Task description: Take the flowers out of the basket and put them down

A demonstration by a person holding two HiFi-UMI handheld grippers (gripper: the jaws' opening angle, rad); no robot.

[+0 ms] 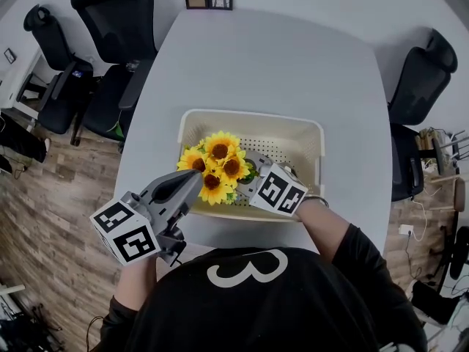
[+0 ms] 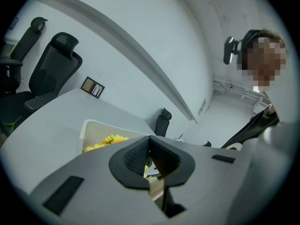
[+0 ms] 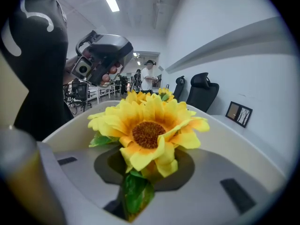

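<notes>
The blooms hide the pads of my right tongs (image 3: 140, 171), which are clamped on the stems of the flowers (image 1: 218, 166) in the near-left part of the basket (image 1: 250, 114). My left tongs (image 2: 149, 159) are together and empty above the basket's near-left corner. A wide surface (image 1: 278, 57) runs beyond the basket's far rim.

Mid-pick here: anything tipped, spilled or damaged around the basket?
Nothing stands out. The cream perforated plastic basket sits flat on the grey table, the bunch of yellow artificial sunflowers looks intact inside it, and the right hand-held gripper is closed on its stems.
</notes>
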